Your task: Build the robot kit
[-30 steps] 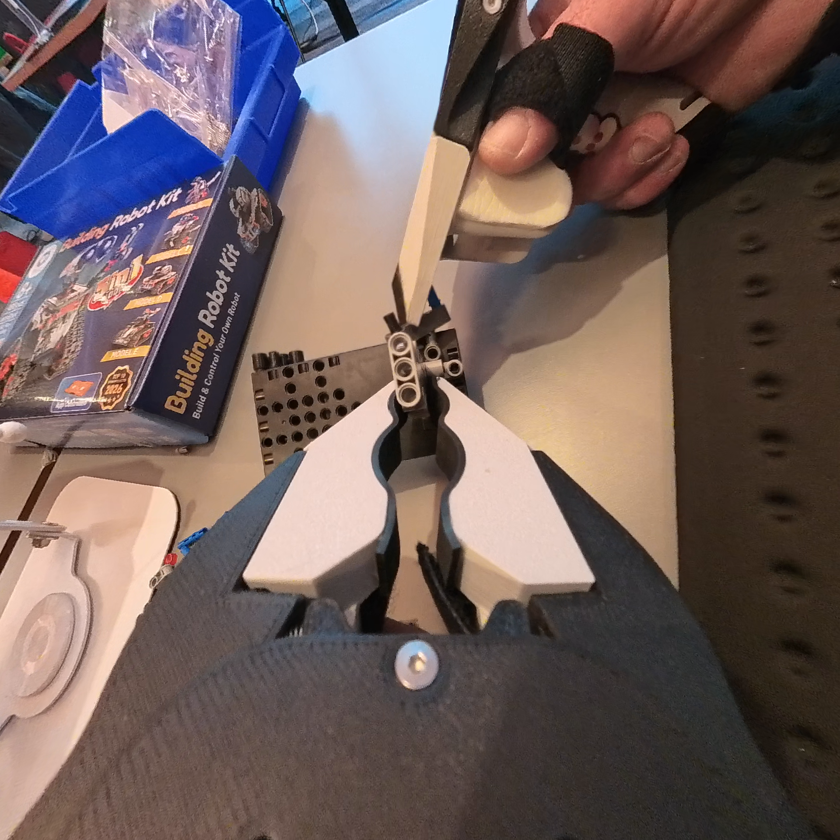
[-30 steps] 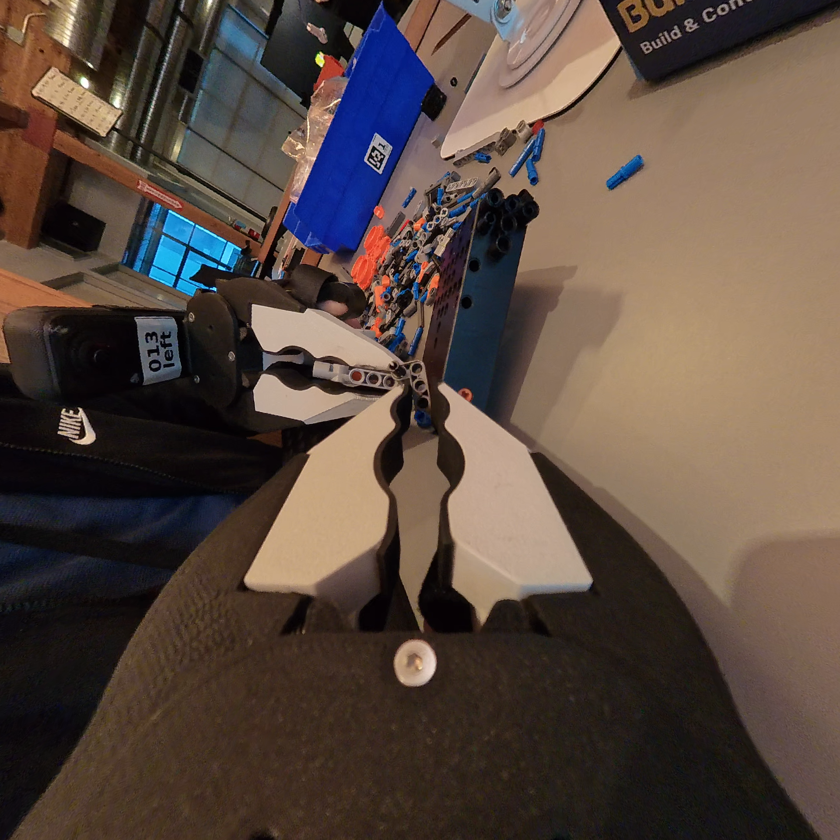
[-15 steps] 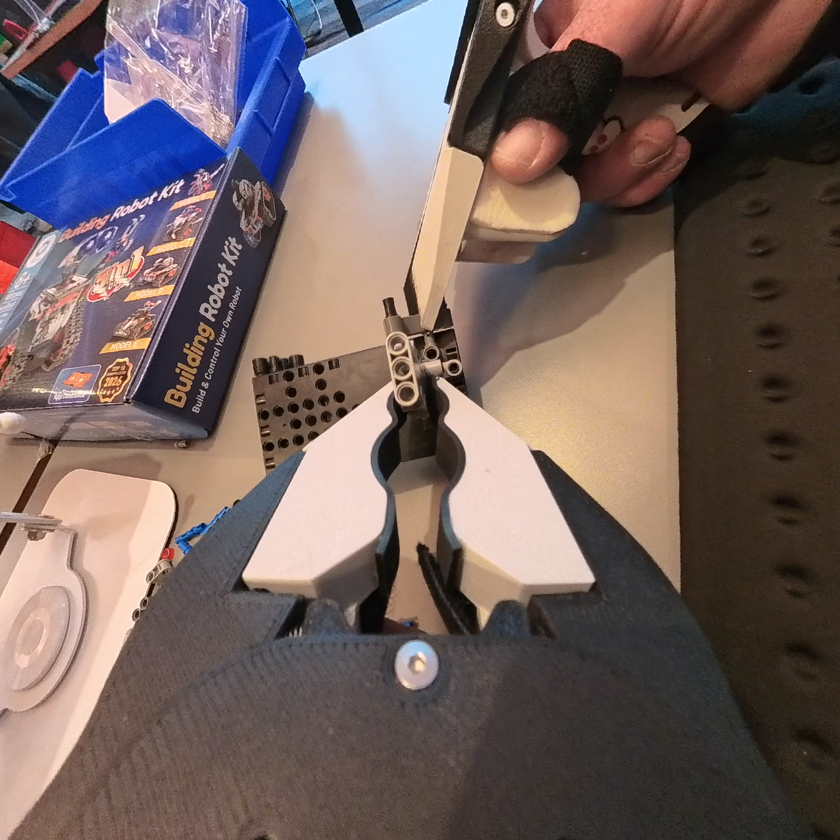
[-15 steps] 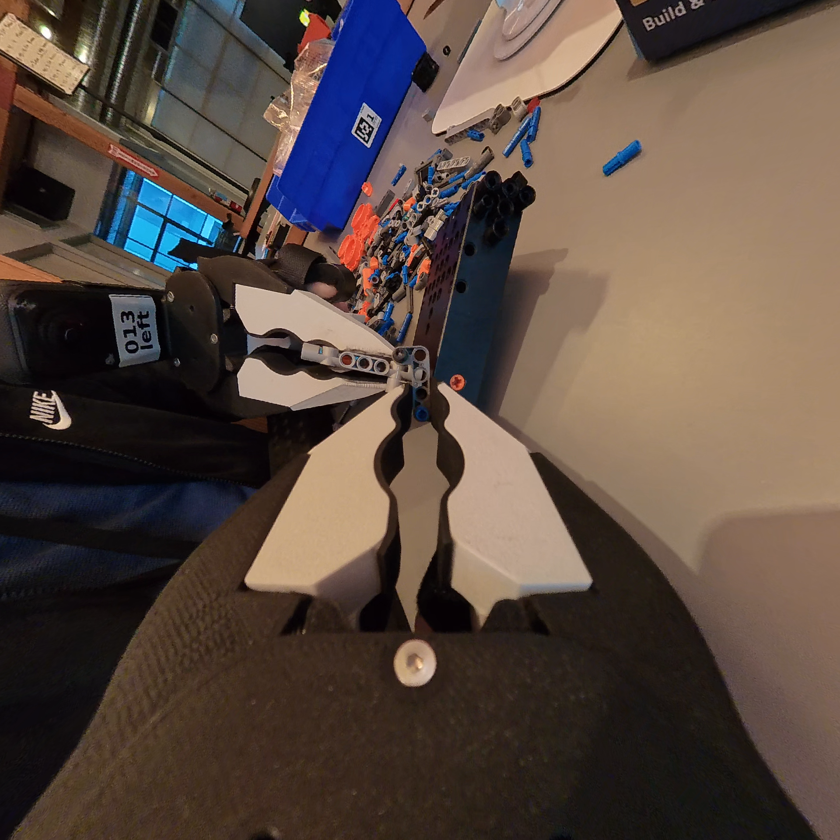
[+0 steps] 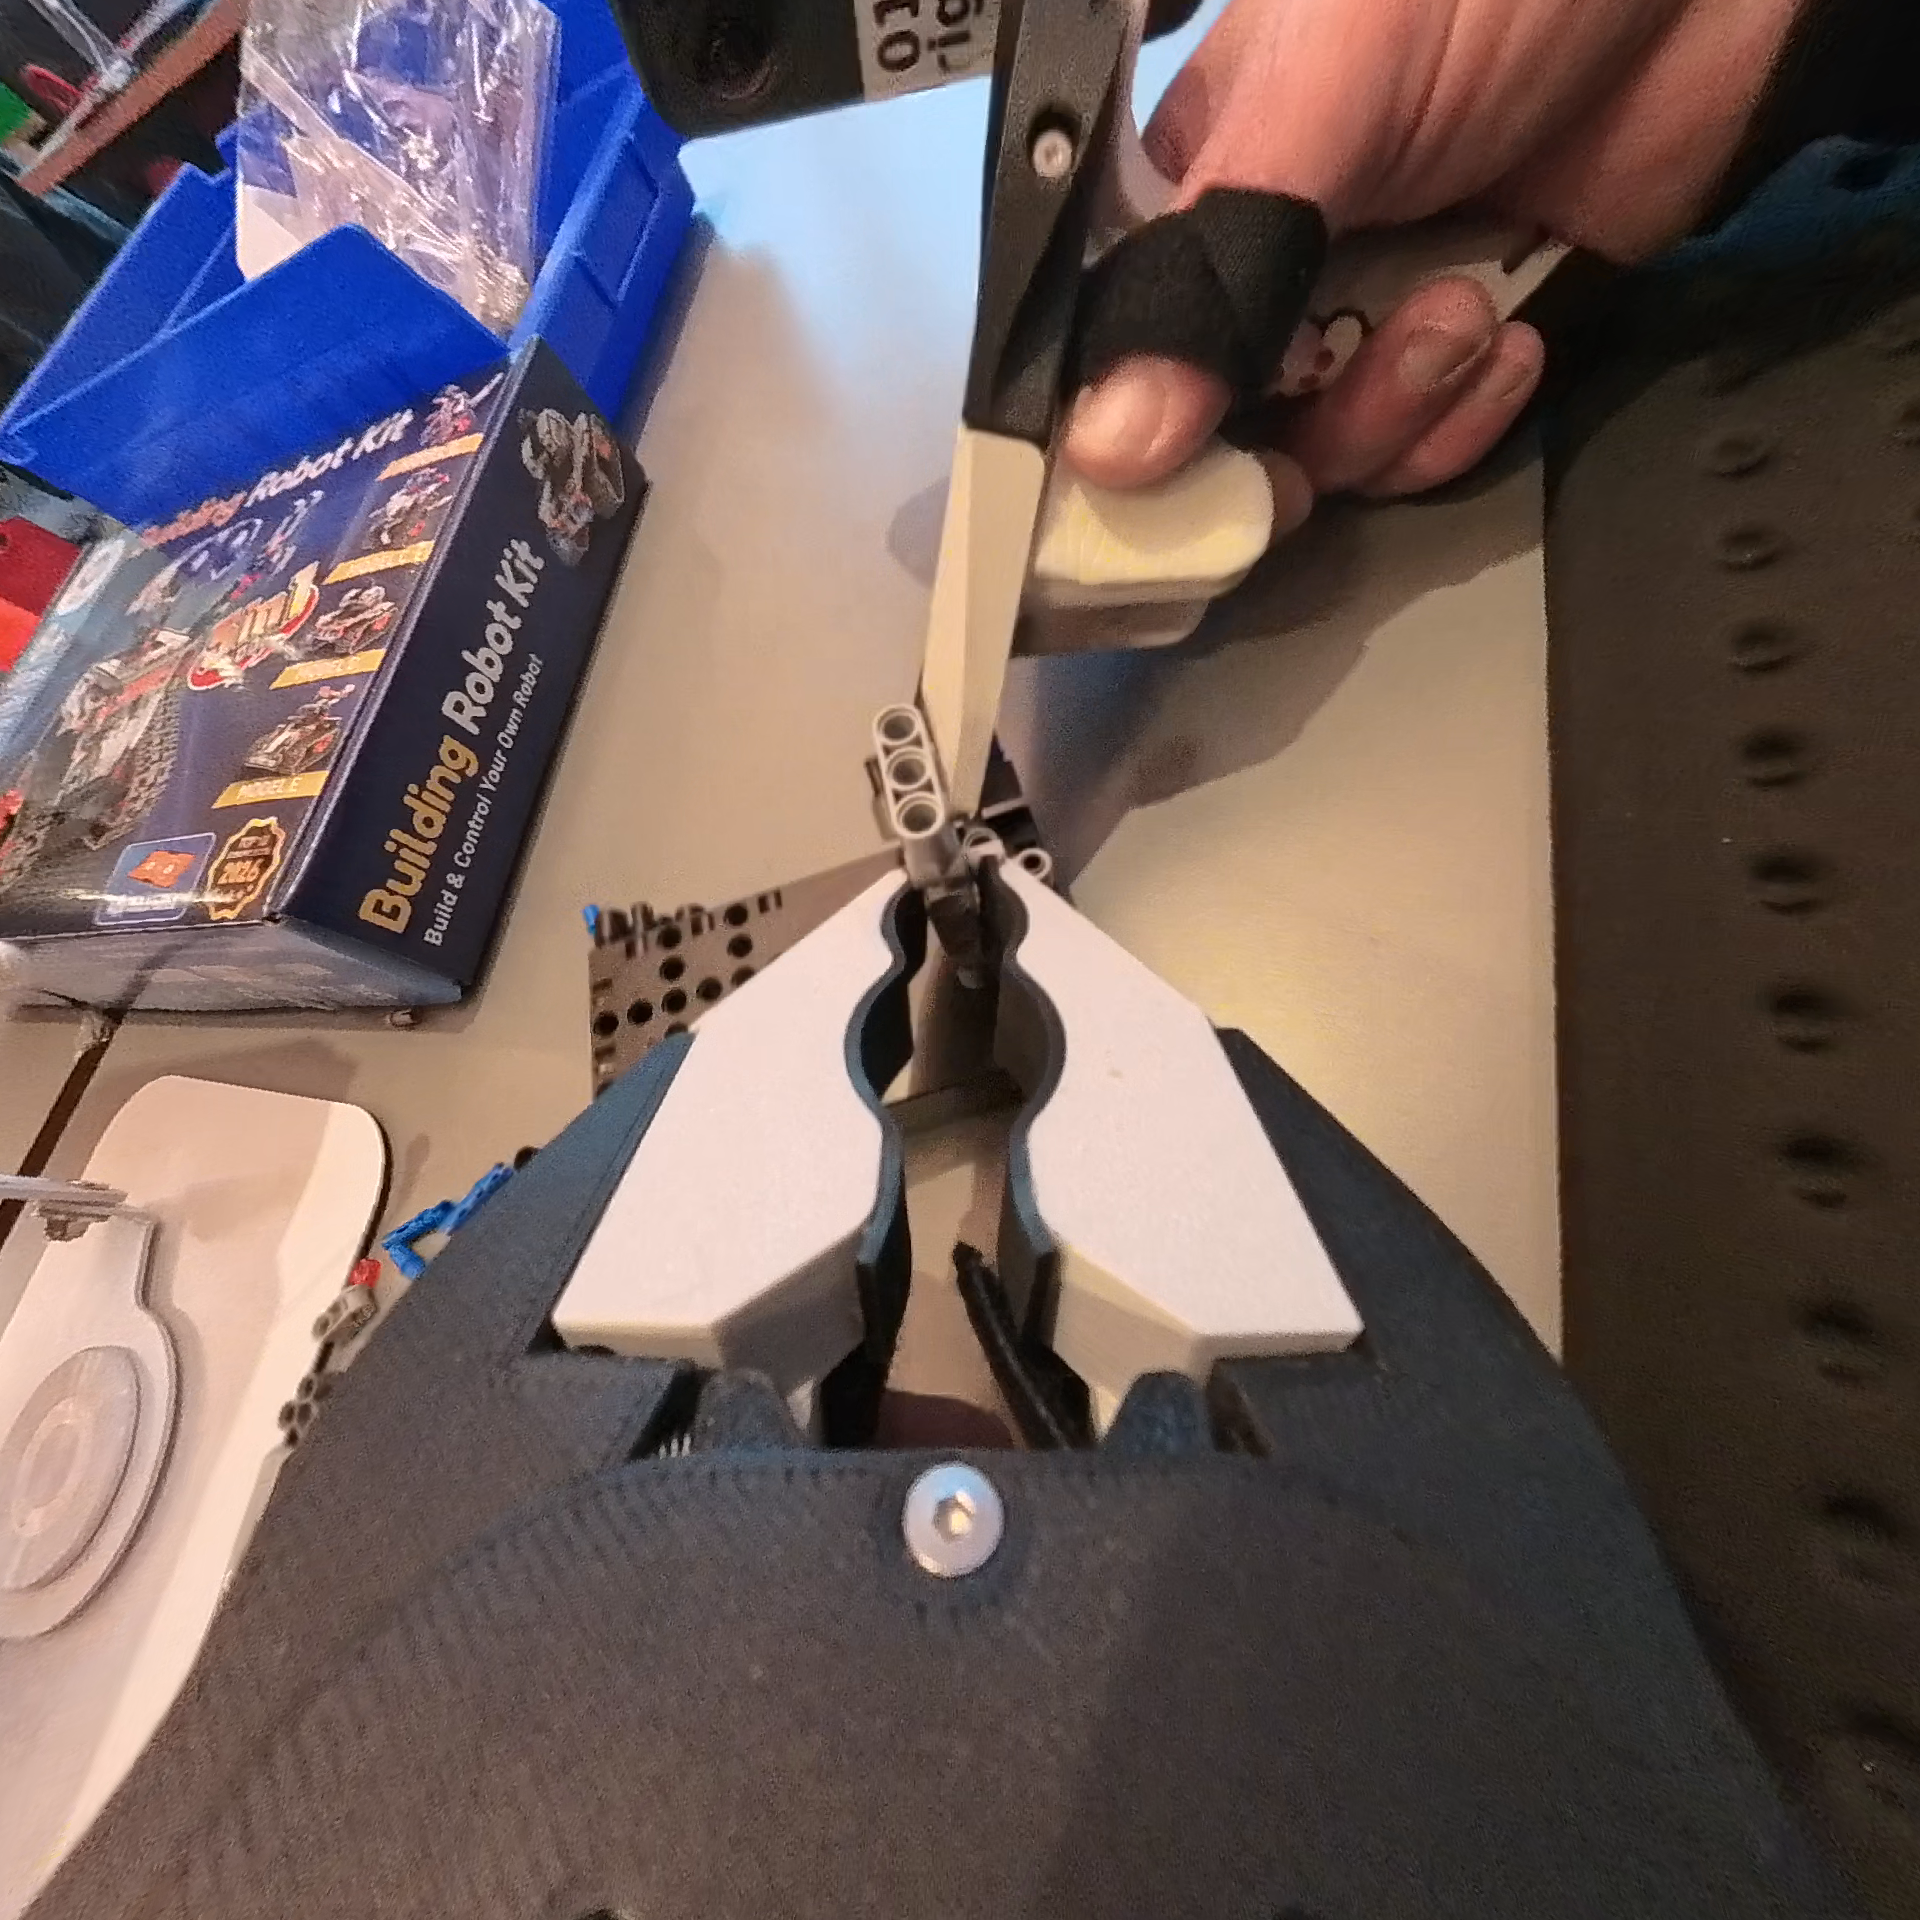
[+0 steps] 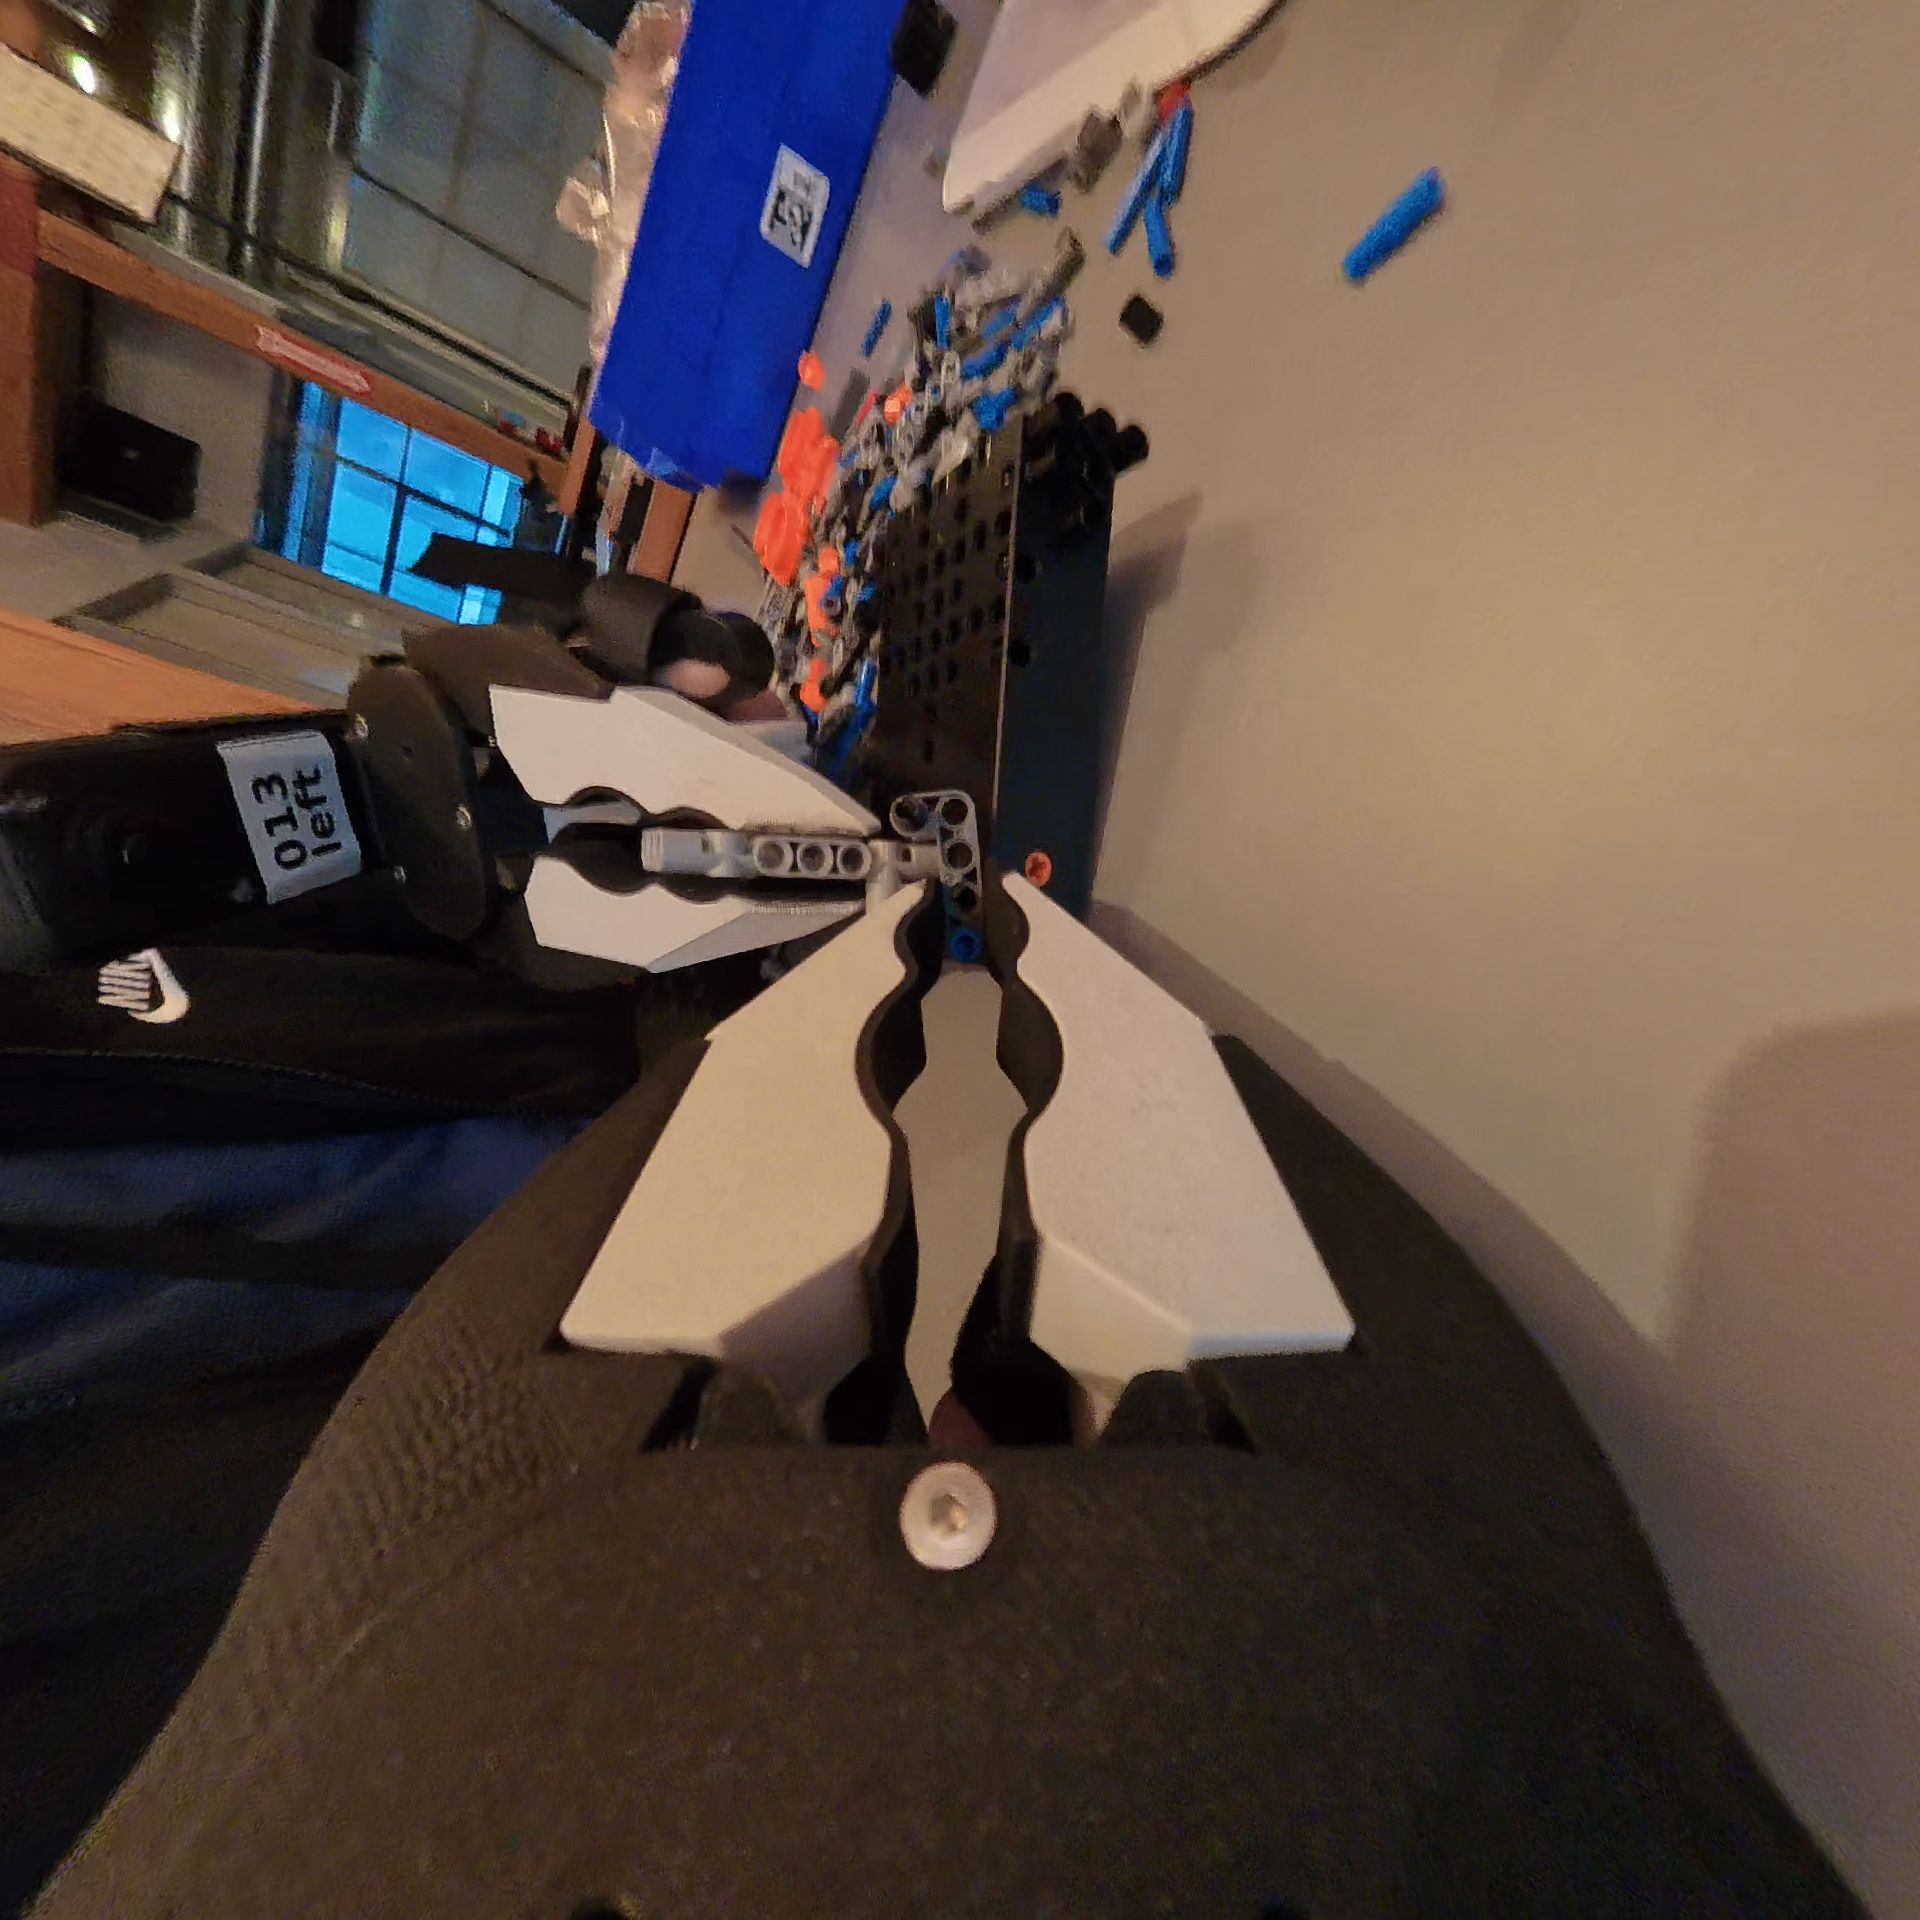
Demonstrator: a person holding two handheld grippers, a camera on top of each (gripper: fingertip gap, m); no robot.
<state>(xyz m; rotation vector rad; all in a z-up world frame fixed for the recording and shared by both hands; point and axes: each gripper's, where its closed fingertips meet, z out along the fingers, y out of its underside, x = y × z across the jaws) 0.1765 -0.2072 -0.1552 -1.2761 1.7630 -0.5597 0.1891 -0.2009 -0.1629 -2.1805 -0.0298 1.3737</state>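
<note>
The left hand-held gripper [image 6: 868, 860], reaching in from the left of the right wrist view, is pressed together on a long grey beam [image 6: 769, 854] that lies lengthwise between its fingers, with the holed end poking out past the tips. At that end a short cross beam [image 6: 951, 831] already sits crosswise against it, so the two pieces look joined, though how firmly cannot be read. A blue pin [image 6: 964, 940] shows at the short beam's lower end. The right hand-held gripper [image 6: 961, 906] has its fingers drawn nearly together around that lower end and appears to pinch it. In the left wrist view it comes down from the top of the frame, edge-on, right beside the short beam's three holes [image 5: 909, 769], with a hand [image 5: 1403, 208] wrapped around it. Just behind the joined pieces, at centre frame, a black perforated plate [image 6: 956, 623] stands on edge on the desk [image 6: 1507, 727], close to them but apparently not touching. Beyond it, toward the upper middle, a heap of loose parts [image 6: 935, 353] with orange gears [image 6: 795, 488] lies unsorted, and a single blue pin [image 6: 1392, 223] rests apart at upper right. A blue bin [image 5: 312, 312], a kit box [image 5: 312, 707] and a white board [image 5: 208, 1247] fill the left side of the left wrist view.
</note>
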